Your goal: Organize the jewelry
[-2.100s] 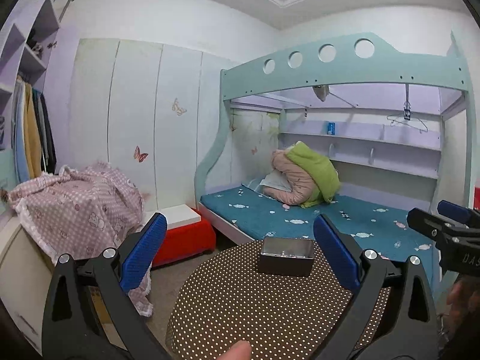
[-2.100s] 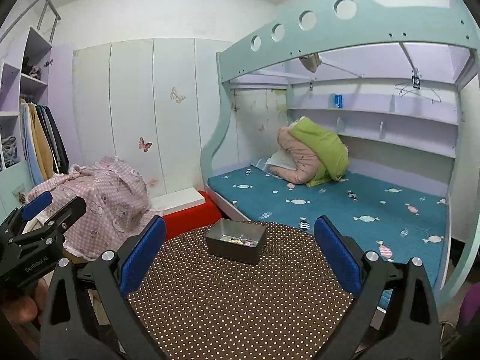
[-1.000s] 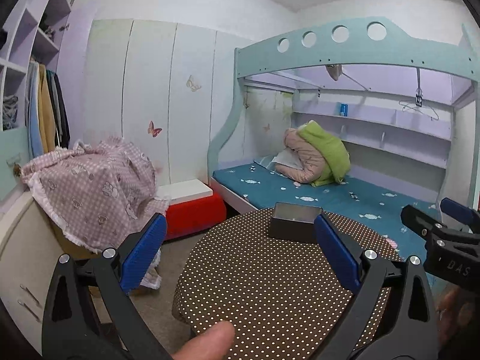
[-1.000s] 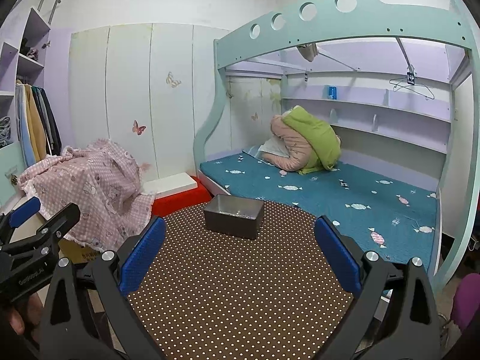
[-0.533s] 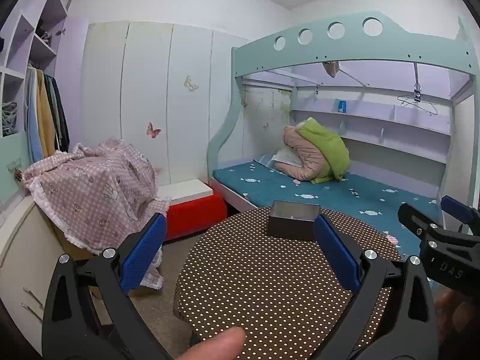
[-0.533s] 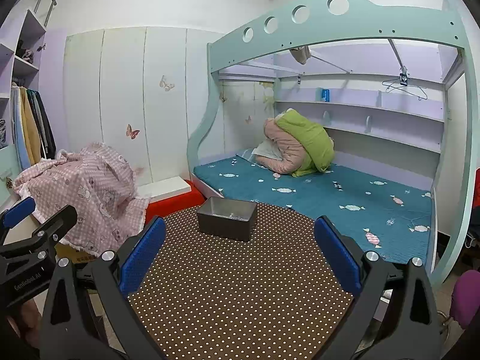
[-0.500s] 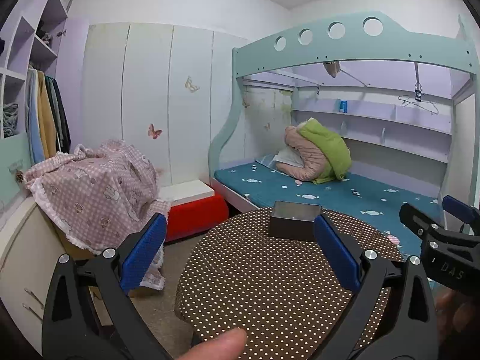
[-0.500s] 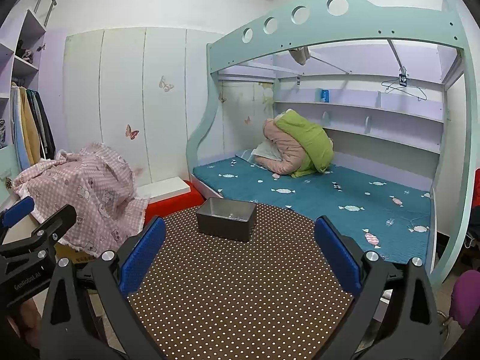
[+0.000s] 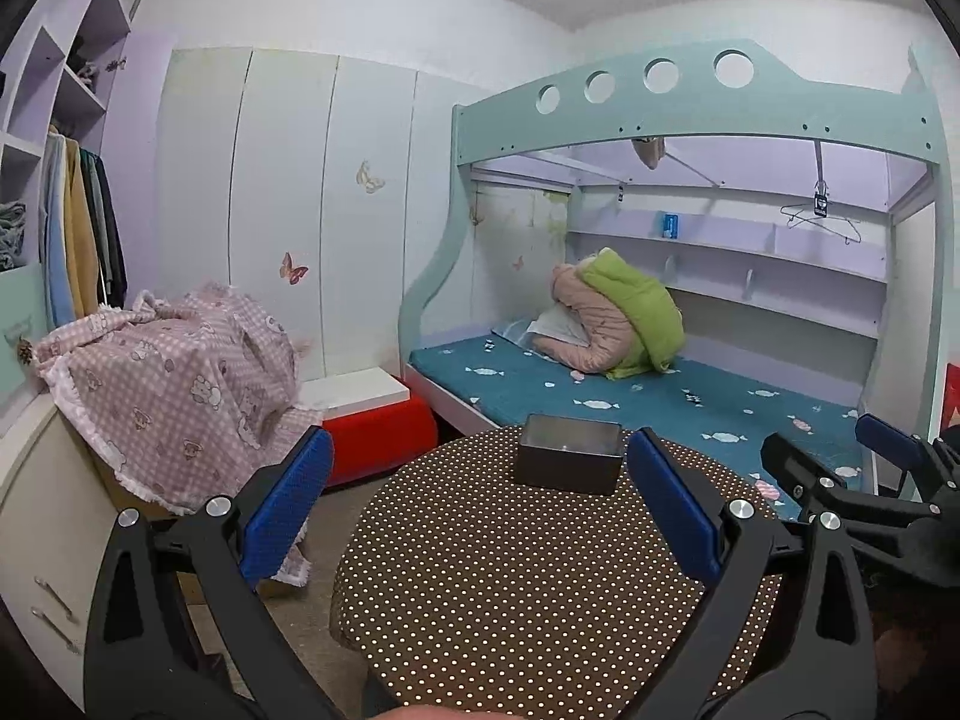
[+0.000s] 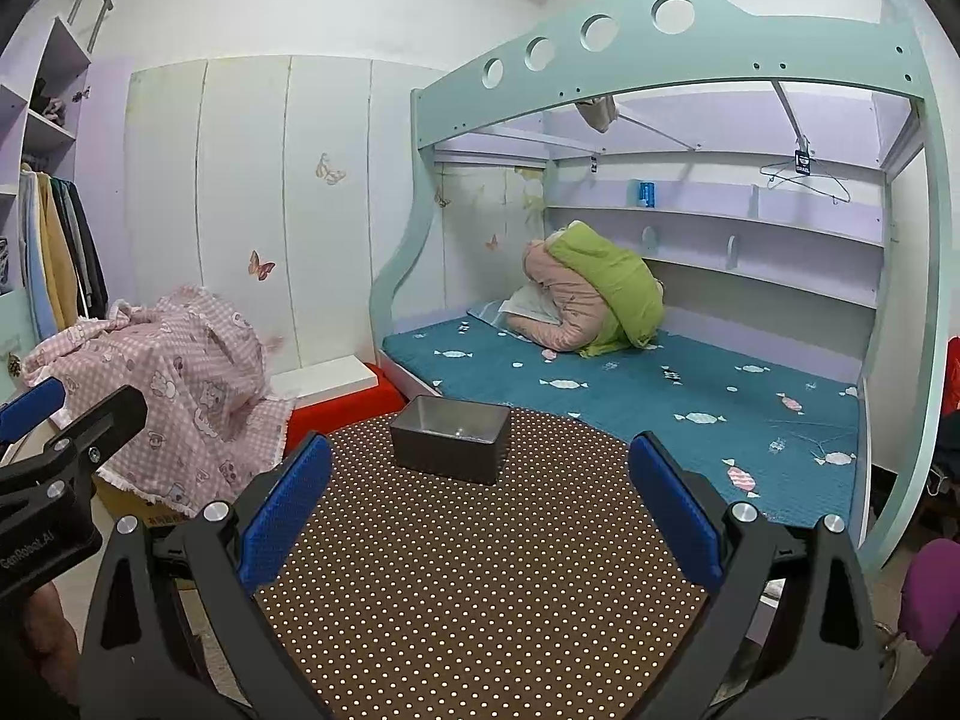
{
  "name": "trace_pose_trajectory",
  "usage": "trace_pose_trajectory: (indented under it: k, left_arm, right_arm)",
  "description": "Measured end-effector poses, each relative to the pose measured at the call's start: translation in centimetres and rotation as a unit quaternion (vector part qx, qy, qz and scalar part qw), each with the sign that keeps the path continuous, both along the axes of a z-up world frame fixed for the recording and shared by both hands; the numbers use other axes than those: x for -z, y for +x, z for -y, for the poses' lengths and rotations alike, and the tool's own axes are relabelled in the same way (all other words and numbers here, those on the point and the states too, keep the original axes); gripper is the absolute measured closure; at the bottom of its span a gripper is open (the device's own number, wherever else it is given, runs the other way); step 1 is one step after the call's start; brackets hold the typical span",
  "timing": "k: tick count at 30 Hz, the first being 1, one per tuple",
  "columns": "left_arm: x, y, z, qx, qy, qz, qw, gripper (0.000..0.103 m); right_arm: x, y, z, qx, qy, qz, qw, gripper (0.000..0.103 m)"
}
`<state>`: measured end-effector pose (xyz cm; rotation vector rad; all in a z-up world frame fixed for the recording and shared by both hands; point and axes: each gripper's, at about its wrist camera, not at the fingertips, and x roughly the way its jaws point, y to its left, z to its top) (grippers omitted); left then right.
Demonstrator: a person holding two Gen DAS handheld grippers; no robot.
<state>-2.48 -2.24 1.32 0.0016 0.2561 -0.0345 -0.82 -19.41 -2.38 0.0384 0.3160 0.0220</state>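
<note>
So here's the setup: one small round table with a brown white-dotted cloth point(image 10: 480, 588), and exactly one thing on it, a dark grey rectangular metal tin point(image 10: 449, 445), open at the top, sitting near the far edge of the table by the bunk bed with the teal candy-print mattress point(image 10: 660, 396). I can just make out a tiny glint of something inside from the right-hand camera, but honestly it's too small to say what or how many pieces. No loose jewelry on the cloth that I can see.

Two tongs, one per hand. The left gripper point(image 9: 477, 498) has its blue pads spread wide, nothing between them. Same story with the right gripper point(image 10: 480, 504): wide apart and empty. Both hang over the near half of the table, well apart from the tin.

The bit that matters: the tin lies straight ahead of both, long side running roughly across, left to right. From the left one it sits a touch right of centre; from the right one, a bit left of centre. So it's between them, and I can't really call either hand closer. My guess is the next move is a plain forward reach to the tin.
</note>
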Motion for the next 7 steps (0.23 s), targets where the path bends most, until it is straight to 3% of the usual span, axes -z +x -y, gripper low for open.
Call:
trace_pose_trajectory:
  k: [7]
  left_arm:
    - [-0.22, 0.04, 0.07, -0.009, 0.003, -0.002, 1.0, 0.005]
  right_arm:
    - [-0.02, 0.05, 0.02, 0.0, 0.0, 0.0, 1.0, 0.008]
